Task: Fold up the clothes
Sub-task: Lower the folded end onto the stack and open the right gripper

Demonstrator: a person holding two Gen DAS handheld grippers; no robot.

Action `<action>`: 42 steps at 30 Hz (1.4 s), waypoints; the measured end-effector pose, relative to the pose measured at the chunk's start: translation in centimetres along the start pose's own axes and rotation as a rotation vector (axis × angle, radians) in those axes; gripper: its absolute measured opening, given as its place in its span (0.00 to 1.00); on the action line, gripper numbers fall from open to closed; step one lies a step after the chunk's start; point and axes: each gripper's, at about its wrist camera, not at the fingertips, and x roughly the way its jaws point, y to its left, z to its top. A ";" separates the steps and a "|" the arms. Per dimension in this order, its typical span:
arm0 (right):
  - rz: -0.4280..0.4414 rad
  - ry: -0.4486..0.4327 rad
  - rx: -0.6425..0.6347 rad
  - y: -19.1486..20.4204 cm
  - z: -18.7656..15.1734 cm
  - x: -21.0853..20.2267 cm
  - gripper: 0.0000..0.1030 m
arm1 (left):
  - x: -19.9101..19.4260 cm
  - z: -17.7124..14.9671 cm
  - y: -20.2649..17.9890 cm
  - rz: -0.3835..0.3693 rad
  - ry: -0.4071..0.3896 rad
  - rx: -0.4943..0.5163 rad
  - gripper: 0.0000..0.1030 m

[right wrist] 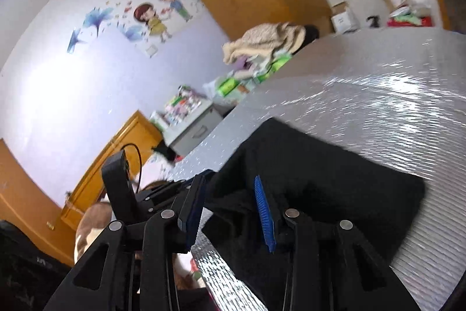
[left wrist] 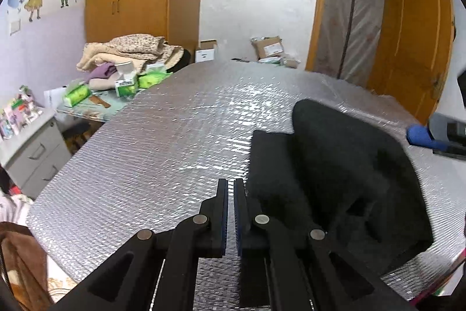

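A black garment [left wrist: 335, 165], partly folded with a thick fold on top, lies on the right part of the silver foil-covered table [left wrist: 160, 150]. My left gripper [left wrist: 231, 185] hovers just off the garment's left edge, its blue pads nearly touching and nothing between them. The blue tip of the right gripper [left wrist: 419, 136] shows at the far right. In the right wrist view the black garment [right wrist: 320, 179] lies on the foil table [right wrist: 378, 95]. My right gripper [right wrist: 229, 184] is open over the garment's near corner, with cloth showing in the gap.
A pile of beige blankets [left wrist: 131, 51] and green tissue packs [left wrist: 77, 95] sit beyond the table's left side. A grey drawer cabinet [left wrist: 35, 147] stands at the left. Cardboard boxes [left wrist: 268, 47] lie at the far end, by a wooden door [left wrist: 413, 48].
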 end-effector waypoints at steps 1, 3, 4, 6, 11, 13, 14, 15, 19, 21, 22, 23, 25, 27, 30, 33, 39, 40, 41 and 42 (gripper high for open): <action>-0.013 -0.012 0.007 -0.4 -0.1 -0.7 0.36 | -0.3 0.1 -0.1 -0.021 -0.005 -0.004 0.04; -0.050 -0.036 0.029 -1.1 -1.1 -2.8 0.36 | -1.0 0.4 -0.5 -0.093 -0.020 -0.021 0.04; -0.068 -0.048 0.041 -1.5 -1.6 -3.9 0.37 | -1.4 0.5 -0.8 -0.132 -0.028 -0.031 0.04; -0.105 -0.067 0.072 -2.3 -2.8 -5.8 0.37 | -2.4 0.7 -1.3 -0.211 -0.048 -0.053 0.08; -0.134 -0.108 0.137 -3.9 -5.0 -8.3 0.38 | -2.1 2.1 -2.7 -0.283 -0.035 -0.083 0.34; -0.128 -0.116 0.143 -4.0 -5.4 -8.5 0.38 | -0.8 2.3 -3.2 -0.277 0.014 -0.094 0.35; -0.125 -0.121 0.146 -4.1 -5.5 -8.7 0.38 | -0.1 2.3 -3.4 -0.275 0.041 -0.100 0.35; -0.123 -0.125 0.150 -4.1 -5.7 -8.8 0.38 | 0.5 2.2 -3.6 -0.275 0.068 -0.104 0.35; -0.111 -0.142 0.162 -4.3 -6.5 -9.3 0.38 | 1.6 1.5 -4.2 -0.235 0.136 -0.079 0.34; -0.100 -0.134 0.159 -4.3 -6.5 -9.0 0.38 | 1.4 1.3 -3.6 -0.265 0.132 -0.102 0.23; -0.097 -0.128 0.157 -4.3 -6.5 -8.7 0.38 | 1.0 1.2 -3.2 -0.266 0.120 -0.113 0.16; -0.094 -0.122 0.154 -4.5 -6.6 -8.6 0.38 | 0.7 1.3 -2.8 -0.266 0.106 -0.121 0.11; -0.089 -0.109 0.145 -4.4 -6.5 -7.9 0.38 | 0.5 1.2 -1.6 -0.260 0.099 -0.129 0.10; -0.094 -0.104 0.122 -4.0 -6.3 -7.5 0.38 | 0.6 0.9 -0.3 -0.255 0.105 -0.140 0.10; -0.113 -0.100 0.099 -3.9 -6.3 -6.8 0.38 | 2.1 -0.4 1.1 -0.235 0.165 -0.169 0.11; -0.130 -0.084 0.113 -4.6 -6.2 -5.8 0.38 | 3.5 -1.8 1.8 -0.225 0.199 -0.201 0.11; -0.180 -0.048 0.106 -5.1 -5.7 -4.3 0.38 | 3.0 -1.5 1.6 -0.218 0.186 -0.165 0.11; -0.189 -0.042 0.101 -5.1 -5.6 -4.1 0.38 | 3.0 -1.5 1.6 -0.221 0.186 -0.167 0.11; -0.205 -0.041 0.090 -5.1 -5.4 -3.9 0.38 | 3.0 -1.5 1.7 -0.221 0.187 -0.165 0.11; -0.220 -0.039 0.079 -5.0 -5.1 -3.7 0.38 | 3.0 -1.6 1.7 -0.222 0.188 -0.163 0.12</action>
